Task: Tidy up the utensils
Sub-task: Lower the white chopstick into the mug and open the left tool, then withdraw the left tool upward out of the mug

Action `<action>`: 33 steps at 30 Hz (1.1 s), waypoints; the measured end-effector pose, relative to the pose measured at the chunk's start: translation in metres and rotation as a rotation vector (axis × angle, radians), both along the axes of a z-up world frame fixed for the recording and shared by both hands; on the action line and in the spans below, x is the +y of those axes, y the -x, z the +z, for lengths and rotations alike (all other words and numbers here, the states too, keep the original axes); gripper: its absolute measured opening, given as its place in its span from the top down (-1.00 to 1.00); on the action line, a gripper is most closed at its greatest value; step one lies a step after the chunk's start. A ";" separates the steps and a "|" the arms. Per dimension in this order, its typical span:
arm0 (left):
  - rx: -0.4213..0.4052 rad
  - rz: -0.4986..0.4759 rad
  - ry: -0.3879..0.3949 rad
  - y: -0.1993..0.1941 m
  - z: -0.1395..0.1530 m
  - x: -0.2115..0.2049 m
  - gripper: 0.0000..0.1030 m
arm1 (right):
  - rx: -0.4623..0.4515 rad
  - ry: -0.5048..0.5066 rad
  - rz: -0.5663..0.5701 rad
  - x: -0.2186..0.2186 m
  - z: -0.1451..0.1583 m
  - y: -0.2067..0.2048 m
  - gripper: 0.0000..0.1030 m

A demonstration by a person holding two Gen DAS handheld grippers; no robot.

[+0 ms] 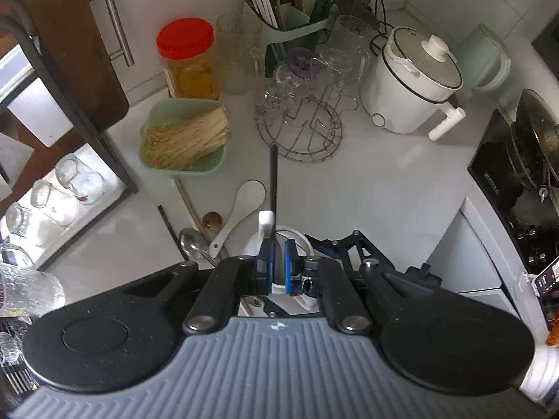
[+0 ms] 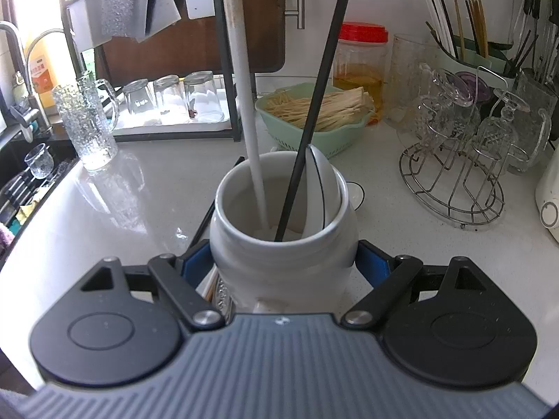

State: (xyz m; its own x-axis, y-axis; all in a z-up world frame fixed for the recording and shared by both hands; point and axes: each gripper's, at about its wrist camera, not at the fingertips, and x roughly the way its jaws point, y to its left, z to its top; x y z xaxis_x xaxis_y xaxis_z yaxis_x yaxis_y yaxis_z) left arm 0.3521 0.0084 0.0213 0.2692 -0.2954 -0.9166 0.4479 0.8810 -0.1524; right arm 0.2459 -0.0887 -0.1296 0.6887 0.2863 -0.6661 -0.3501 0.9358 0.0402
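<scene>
Jar (image 2: 283, 244) is clamped by right gripper (image 2: 283, 265), base hidden; left gripper (image 1: 277, 267) is pressed together, its hold on the chopstick (image 1: 273, 181) unclear.

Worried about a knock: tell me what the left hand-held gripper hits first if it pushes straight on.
Probably the white ceramic jar just beyond its fingertips, where a black chopstick stands; depth is unclear.

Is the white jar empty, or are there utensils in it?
Not empty. The white jar holds a white stick, a black chopstick and a white spoon.
</scene>
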 end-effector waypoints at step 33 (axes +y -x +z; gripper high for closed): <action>-0.319 0.222 0.194 0.050 -0.015 0.059 0.07 | -0.018 -0.003 -0.094 -0.025 -0.002 -0.001 -0.73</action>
State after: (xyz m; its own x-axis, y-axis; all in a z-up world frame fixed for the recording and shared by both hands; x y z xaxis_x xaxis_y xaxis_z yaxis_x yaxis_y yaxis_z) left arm 0.3019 0.0679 0.0066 0.6066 -0.3573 -0.7102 0.3024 0.9299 -0.2095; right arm 0.2470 -0.1137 -0.1311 0.7244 0.2217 -0.6528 -0.2617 0.9644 0.0371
